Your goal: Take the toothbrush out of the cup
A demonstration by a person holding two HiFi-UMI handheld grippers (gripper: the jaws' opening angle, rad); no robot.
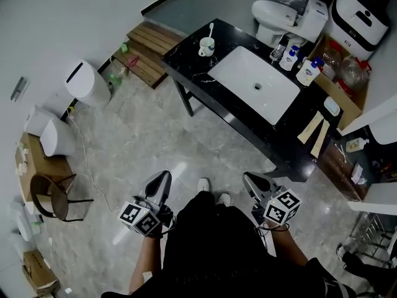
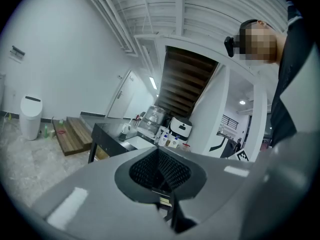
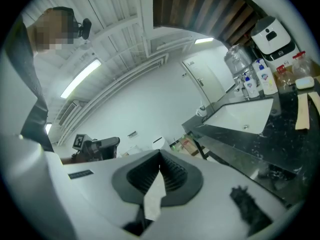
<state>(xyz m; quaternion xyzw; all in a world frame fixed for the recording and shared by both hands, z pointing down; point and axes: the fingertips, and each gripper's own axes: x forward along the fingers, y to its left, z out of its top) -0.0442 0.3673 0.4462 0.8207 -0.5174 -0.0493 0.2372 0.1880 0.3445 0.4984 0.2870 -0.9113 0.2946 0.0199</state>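
A white cup with a toothbrush standing upright in it sits at the far left end of the black counter, left of the white sink. In the right gripper view the cup is a small shape at the counter's far end. Both grippers are held low by the person's body, far from the counter. My left gripper points forward over the floor, jaws pressed together and empty. My right gripper is also shut with nothing between its jaws.
Bottles and a faucet stand behind the sink. A toilet is beyond the counter. Wooden steps and a white bin stand at the left, a chair nearer left. Grey tiled floor lies between me and the counter.
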